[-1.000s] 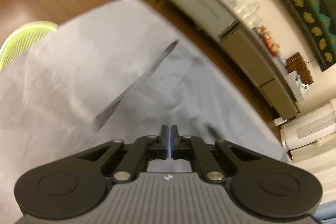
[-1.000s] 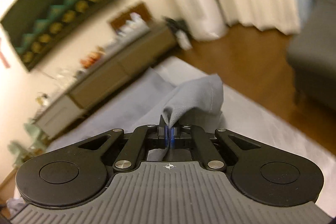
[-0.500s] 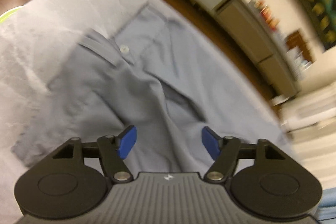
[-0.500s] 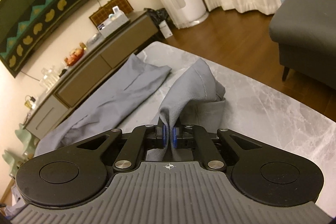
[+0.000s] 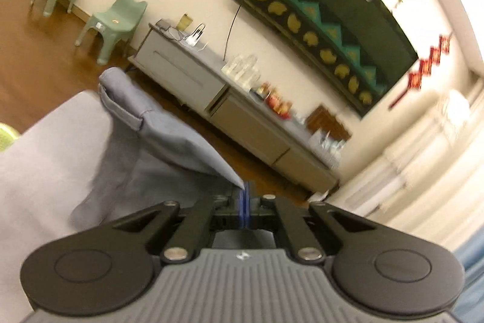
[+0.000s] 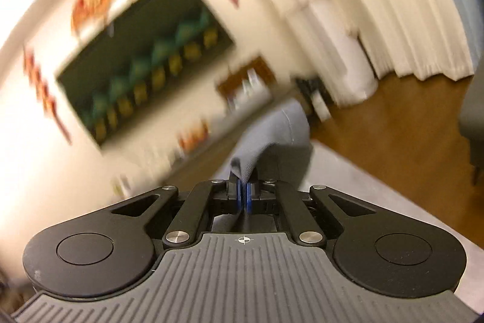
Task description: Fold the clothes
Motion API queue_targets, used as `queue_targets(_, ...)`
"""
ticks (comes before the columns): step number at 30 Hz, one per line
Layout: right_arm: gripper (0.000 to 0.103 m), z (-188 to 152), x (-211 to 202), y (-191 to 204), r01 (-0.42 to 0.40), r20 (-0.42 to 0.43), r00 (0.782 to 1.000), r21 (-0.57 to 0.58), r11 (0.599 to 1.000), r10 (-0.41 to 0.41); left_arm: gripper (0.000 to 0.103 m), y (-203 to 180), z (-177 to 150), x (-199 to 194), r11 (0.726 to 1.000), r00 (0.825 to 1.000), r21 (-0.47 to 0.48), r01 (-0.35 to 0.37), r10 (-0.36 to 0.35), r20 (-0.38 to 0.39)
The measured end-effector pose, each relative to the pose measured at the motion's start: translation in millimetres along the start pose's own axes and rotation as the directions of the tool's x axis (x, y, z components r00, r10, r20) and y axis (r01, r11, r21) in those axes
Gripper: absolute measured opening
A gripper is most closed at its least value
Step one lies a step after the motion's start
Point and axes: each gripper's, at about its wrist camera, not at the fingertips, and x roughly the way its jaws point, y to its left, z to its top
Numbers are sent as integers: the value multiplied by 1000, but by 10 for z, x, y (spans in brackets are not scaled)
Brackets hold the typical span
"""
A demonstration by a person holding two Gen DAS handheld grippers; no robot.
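Left gripper (image 5: 244,196): jaws clenched on a corner of the grey-blue garment (image 5: 169,135). From the pinch the cloth rises ahead and to my left as a taut sheet, ending in a stitched band or hem at its far end. Lower part of the garment hangs down onto the pale table (image 5: 45,147), left of the jaws.

Right gripper (image 6: 243,192): jaws clenched on a bunched fold of the same garment (image 6: 272,132). Cloth stands up ahead of the pads and leans right, seam line visible near its top edge. Table (image 6: 363,180) sits below and right of the jaws.

Both views blurred, right one heavily. Sideboard (image 5: 211,99) and two green chairs (image 5: 115,23) far ahead of the left jaws; white curtain (image 6: 378,5) ahead-right of the right jaws.
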Motion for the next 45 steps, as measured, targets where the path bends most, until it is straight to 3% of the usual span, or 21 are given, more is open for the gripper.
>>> queue_targets(2, 3, -331, 102, -214, 57, -160, 985, -52, 997, -64, 2, 420, -512, -60, 997, 993, -37, -61, 57, -103)
queue_targets(5, 8, -923, 303, -651, 136, -408, 900, -67, 988, -152, 2, 1024, -1126, -26, 975, 955, -120, -186, 150, -256)
queue_targets(7, 18, -1056, 352, -811, 176, -462, 871, -32, 984, -171, 3, 1279, -1296, 51, 959, 933, -164, -231, 170, -318)
queue_targets(8, 32, -1106, 369, -878, 194, -482, 858, -17, 981, -178, 4, 1339, -1313, 59, 953, 931, -183, -240, 172, -323)
queue_targets(10, 35, -995, 305, -856, 207, -434, 881, 1, 978, -186, 17, 1404, -1303, 36, 943, 932, -213, -256, 183, -313)
queue_targets(12, 50, -924, 276, -806, 206, -405, 895, -2, 979, -189, 39, 1408, -1267, -1, 937, 936, -225, -268, 198, -291)
queue_targets(14, 49, -889, 277, -735, 196, -390, 901, -26, 980, -190, 52, 1403, -1246, 55, 930, 930, -222, -294, 225, -289)
queue_targets(17, 46, -950, 376, -640, 196, -391, 890, -140, 971, -236, 47, 1450, -1234, 223, 909, 908, -221, -355, 279, -312)
queue_targets(18, 31, -985, 442, -611, 192, -412, 875, -189, 963, -255, 38, 1484, -1248, 236, 895, 902, -237, -378, 298, -312)
queue_targets(21, 8, -1113, 633, -639, 205, -458, 822, -317, 926, -339, 24, 1619, -1294, 137, 839, 883, -305, -450, 369, -289)
queue_targets(23, 8, -1106, 623, -683, 226, -430, 821, -361, 905, -377, 24, 1682, -1301, 38, 828, 882, -322, -459, 382, -274)
queue_targets(28, 18, -1025, 566, -781, 312, -376, 795, -418, 853, -475, 29, 1714, -1314, -105, 841, 901, -342, -420, 341, -270)
queue_targets(30, 33, -958, 477, -736, 400, -282, 784, -451, 798, -553, 40, 1727, -1319, -162, 845, 907, -349, -405, 324, -268)
queue_targets(32, 35, -880, 334, -623, 469, -168, 791, -450, 760, -588, 49, 1739, -1324, -220, 849, 914, -357, -389, 307, -266)
queue_targets(34, 35, -859, 207, -397, 443, -108, 834, -455, 773, -541, 50, 1706, -1327, -189, 859, 917, -349, -375, 290, -273)
queue_targets(37, 35, -1011, 274, 30, 261, -195, 877, -573, 777, -439, 36, 1561, -1335, 53, 874, 907, -296, -386, 300, -295)
queue_targets(40, 40, -1291, 541, 289, 49, -369, 855, -641, 766, -363, 26, 1631, -1374, 172, 850, 884, -287, -442, 360, -297)
queue_targets(41, 40, -1366, 649, 280, 19, -414, 833, -641, 767, -366, 20, 1679, -1380, 162, 841, 883, -302, -448, 365, -294)
queue_targets(43, 34, -1477, 818, 195, -9, -471, 794, -641, 768, -384, 19, 1777, -1374, 93, 826, 883, -331, -457, 374, -284)
queue_targets(44, 42, -1505, 875, 123, -9, -485, 780, -639, 769, -394, 19, 1822, -1363, 42, 816, 878, -338, -469, 389, -280)
queue_targets(45, 43, -1458, 871, 33, 4, -483, 786, -621, 784, -387, 19, 1876, -1356, -15, 809, 876, -347, -473, 394, -277)
